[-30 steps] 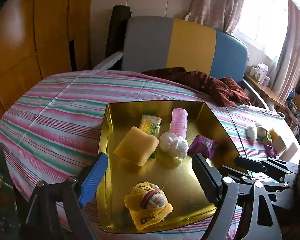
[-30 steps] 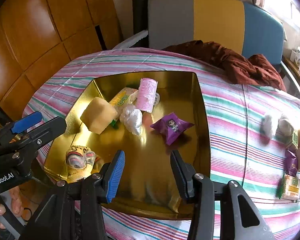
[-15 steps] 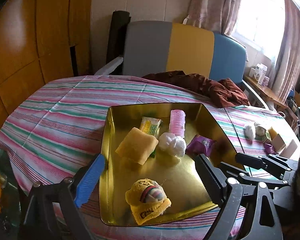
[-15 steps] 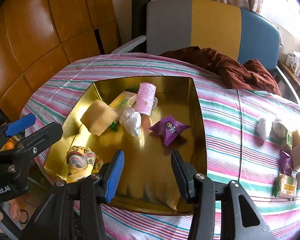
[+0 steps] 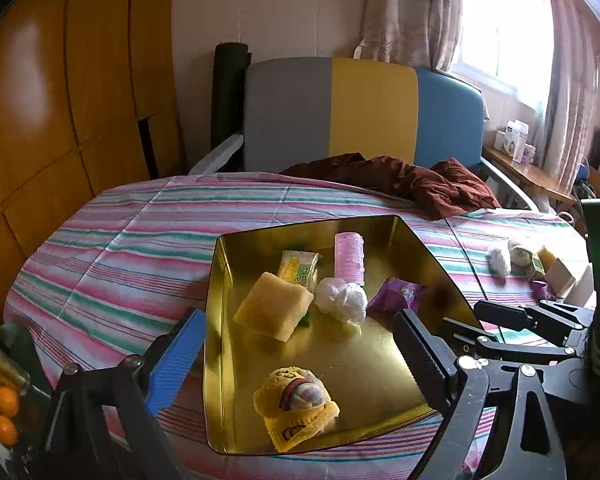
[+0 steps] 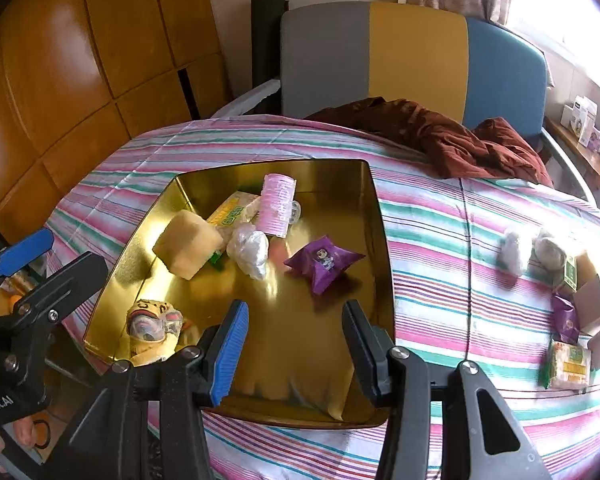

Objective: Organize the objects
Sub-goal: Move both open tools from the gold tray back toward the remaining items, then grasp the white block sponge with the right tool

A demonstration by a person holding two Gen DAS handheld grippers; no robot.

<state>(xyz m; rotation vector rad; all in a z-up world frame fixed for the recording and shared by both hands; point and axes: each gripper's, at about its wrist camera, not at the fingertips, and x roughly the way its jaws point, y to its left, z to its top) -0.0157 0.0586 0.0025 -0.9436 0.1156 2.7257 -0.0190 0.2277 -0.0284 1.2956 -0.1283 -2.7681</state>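
Note:
A gold tray (image 5: 220, 280) sits on the striped tablecloth. In it lie a yellow sponge (image 5: 274, 310), a yellow-green packet (image 5: 300, 272), a pink roll (image 5: 349, 256), a white crumpled bag (image 5: 342, 300), a purple packet (image 5: 396, 298) and a yellow plush toy (image 5: 296, 404). My left gripper (image 5: 298, 318) hangs over the tray's near left corner, its jaws opening and gripping nothing. The toy lies free below them. My right gripper (image 6: 295, 308) hovers open over the tray's (image 6: 384, 240) near edge, with nothing between its fingers.
On the cloth to the right lie two white balls (image 6: 512, 254), a purple packet (image 6: 564, 316), a yellow-green packet (image 6: 568, 364) and a cardboard box (image 6: 592, 304). A brown cloth (image 5: 400, 184) lies at the table's far edge before a three-coloured chair (image 5: 360, 112). Oranges (image 5: 4, 412) sit low left.
My left gripper has drawn back and up a little from the tray, and its jaws have spread wider. The right gripper has hardly moved. The objects in the tray lie as before.

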